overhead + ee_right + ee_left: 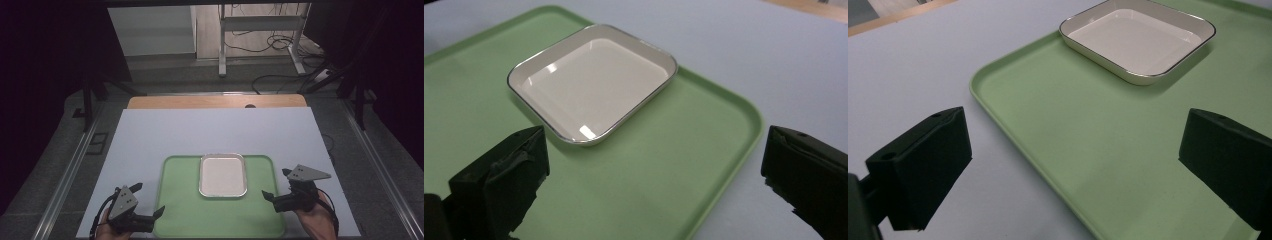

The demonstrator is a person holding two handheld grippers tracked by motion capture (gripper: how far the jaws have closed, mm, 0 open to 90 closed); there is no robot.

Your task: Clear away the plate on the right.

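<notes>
A green tray (185, 210) lies at the near middle of the pale board (200, 130). A white rectangular dish (222, 175) with a silver rim rests empty on the tray's far part. My left gripper (148, 199) is open at the tray's near left corner, held by a hand. In the left gripper view its jaws (1075, 165) straddle the tray (1073, 115) edge, with the dish (1138, 40) farther off. My right gripper (276, 184) is open at the tray's right edge. In the right gripper view its jaws (654, 175) span the tray (684, 140) corner, facing the dish (594, 82).
A strip of wooden tabletop (215, 101) shows behind the board. Metal rails (70, 170) run along both sides on the floor. A desk frame (222, 45) and loose cables (280, 45) stand farther back.
</notes>
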